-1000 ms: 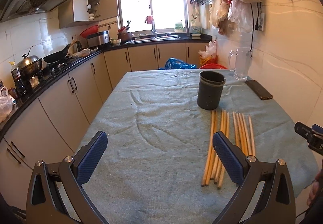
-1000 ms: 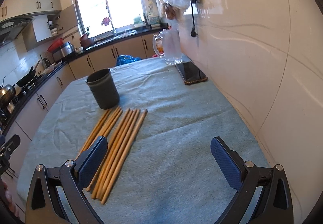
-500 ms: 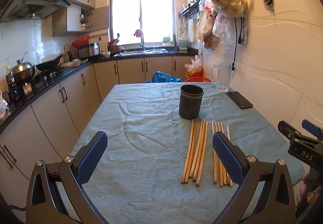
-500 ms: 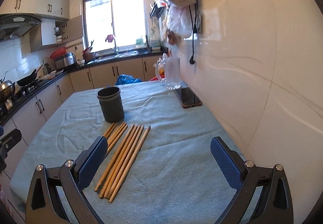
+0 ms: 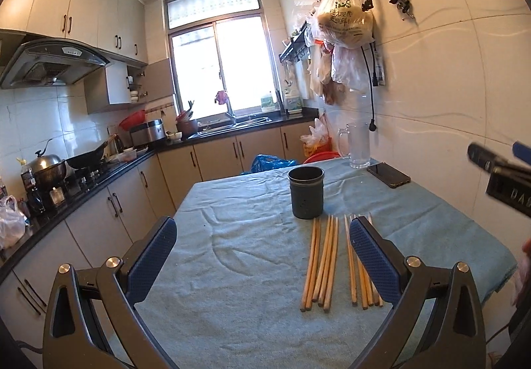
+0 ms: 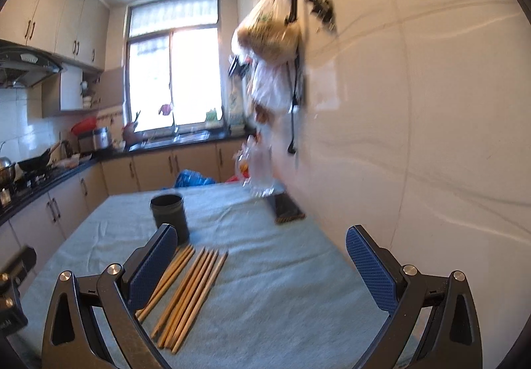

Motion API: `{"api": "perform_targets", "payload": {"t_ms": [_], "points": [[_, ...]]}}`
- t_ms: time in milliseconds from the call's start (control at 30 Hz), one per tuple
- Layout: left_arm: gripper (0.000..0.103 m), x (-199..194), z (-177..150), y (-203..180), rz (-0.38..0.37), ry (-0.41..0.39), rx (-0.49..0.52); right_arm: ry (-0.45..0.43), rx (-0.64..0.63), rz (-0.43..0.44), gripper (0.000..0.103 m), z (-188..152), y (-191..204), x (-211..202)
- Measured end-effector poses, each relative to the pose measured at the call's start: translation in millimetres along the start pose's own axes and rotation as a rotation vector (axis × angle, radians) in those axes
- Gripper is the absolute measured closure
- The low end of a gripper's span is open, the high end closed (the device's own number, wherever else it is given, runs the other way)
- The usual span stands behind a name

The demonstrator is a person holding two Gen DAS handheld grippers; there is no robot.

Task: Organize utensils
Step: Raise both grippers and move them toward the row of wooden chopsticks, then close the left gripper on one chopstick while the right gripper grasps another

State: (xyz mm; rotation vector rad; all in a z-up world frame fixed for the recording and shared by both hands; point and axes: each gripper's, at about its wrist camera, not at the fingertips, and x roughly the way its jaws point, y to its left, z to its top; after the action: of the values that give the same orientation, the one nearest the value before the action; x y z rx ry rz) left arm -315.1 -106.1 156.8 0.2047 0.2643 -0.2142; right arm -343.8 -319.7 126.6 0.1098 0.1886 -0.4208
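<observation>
Several wooden chopsticks [image 5: 323,261] lie side by side in two bunches on the blue-green tablecloth [image 5: 232,256], just in front of a dark round holder cup [image 5: 306,192]. The chopsticks [image 6: 190,289] and the cup [image 6: 168,214] also show in the right wrist view. My left gripper [image 5: 262,256] is open and empty, above the near part of the table, left of the chopsticks. My right gripper [image 6: 257,266] is open and empty, above the table to the right of the chopsticks.
A phone [image 5: 388,174] and a clear jug [image 5: 358,146] sit at the table's far right by the tiled wall. Plastic bags [image 5: 345,27] hang from wall hooks. Kitchen counters with a stove [image 5: 83,169] run along the left. The table edge is near.
Both grippers have tilted up and drawn back, so the chopsticks and cup sit lower and farther in view. The right wrist view is blurred by motion. Both stay open.
</observation>
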Motion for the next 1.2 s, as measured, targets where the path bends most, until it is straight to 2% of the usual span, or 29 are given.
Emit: {"api": "perform_targets", "payload": {"t_ms": [67, 133, 200, 267, 333, 500, 633, 733, 867, 1000, 1033, 1067, 1100, 1133, 1200], "points": [[0.0, -1, -1, 3, -0.002, 0.002, -0.011, -0.063, 0.002, -0.032, 0.0, 0, -2, -9], [0.0, 1, -1, 5, -0.007, 0.01, -0.023, -0.085, -0.001, -0.044, 0.0, -1, -2, -9], [0.0, 4, -3, 7, -0.01, 0.021, -0.033, -0.033, 0.015, -0.054, 0.0, -6, -4, 0], [0.0, 6, -4, 9, -0.013, 0.028, -0.035, 0.06, 0.038, -0.016, 0.0, -12, -7, 13], [0.0, 10, -5, 11, -0.012, 0.04, -0.036, 0.111, 0.045, 0.0, 0.0, -17, -7, 20], [0.0, 25, -10, 21, -0.058, 0.098, -0.054, 0.122, 0.019, 0.037, 0.0, -24, -3, 31], [0.0, 44, -12, 35, -0.099, 0.154, -0.084, 0.22, 0.006, 0.084, 0.0, -35, 1, 50], [0.0, 64, -12, 45, -0.12, 0.196, -0.1, 0.278, 0.023, 0.094, 0.0, -44, -1, 67], [0.0, 107, -13, 48, -0.135, 0.274, -0.067, 0.35, 0.01, 0.108, 0.0, -53, 2, 88], [0.0, 152, -11, 38, -0.205, 0.356, -0.04, 0.436, 0.021, 0.167, 0.004, -58, 8, 115], [0.002, 166, -11, 34, -0.229, 0.382, -0.034, 0.461, 0.029, 0.185, 0.007, -60, 9, 124], [0.008, 177, -11, 29, -0.252, 0.404, -0.031, 0.486, 0.036, 0.198, 0.009, -62, 10, 133], [0.018, 190, -13, 24, -0.28, 0.432, -0.029, 0.511, 0.041, 0.207, 0.015, -64, 12, 141], [0.024, 202, -13, 19, -0.305, 0.46, -0.027, 0.536, 0.046, 0.216, 0.022, -67, 13, 148], [0.044, 229, -18, 8, -0.355, 0.528, -0.027, 0.577, 0.055, 0.236, 0.026, -72, 16, 162]]}}
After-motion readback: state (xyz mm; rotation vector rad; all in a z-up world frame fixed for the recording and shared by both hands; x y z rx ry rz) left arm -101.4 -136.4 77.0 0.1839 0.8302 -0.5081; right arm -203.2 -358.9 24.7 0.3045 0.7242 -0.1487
